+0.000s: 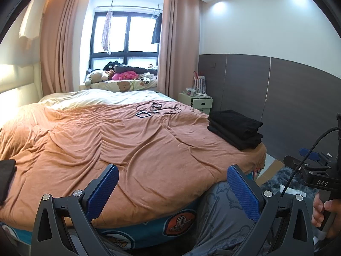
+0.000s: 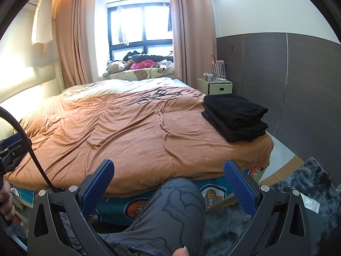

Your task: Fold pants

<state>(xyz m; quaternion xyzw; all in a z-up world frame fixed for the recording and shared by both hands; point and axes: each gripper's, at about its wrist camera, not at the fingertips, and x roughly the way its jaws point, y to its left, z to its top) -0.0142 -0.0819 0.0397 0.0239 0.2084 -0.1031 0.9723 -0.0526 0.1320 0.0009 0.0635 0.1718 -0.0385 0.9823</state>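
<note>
Left wrist view: we held left gripper (image 1: 172, 173) and right gripper (image 2: 168, 168) agape, empty; folded black pants (image 2: 234, 115), soft stack, on rumpled orange blanket (image 2: 132, 136).

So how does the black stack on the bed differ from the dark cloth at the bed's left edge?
The black stack lies neatly folded in layers at the bed's right corner, fully in view. The dark cloth sits at the left edge, cut off by the frame, so its fold cannot be judged. Both are dark fabric resting on the orange cover.
</note>
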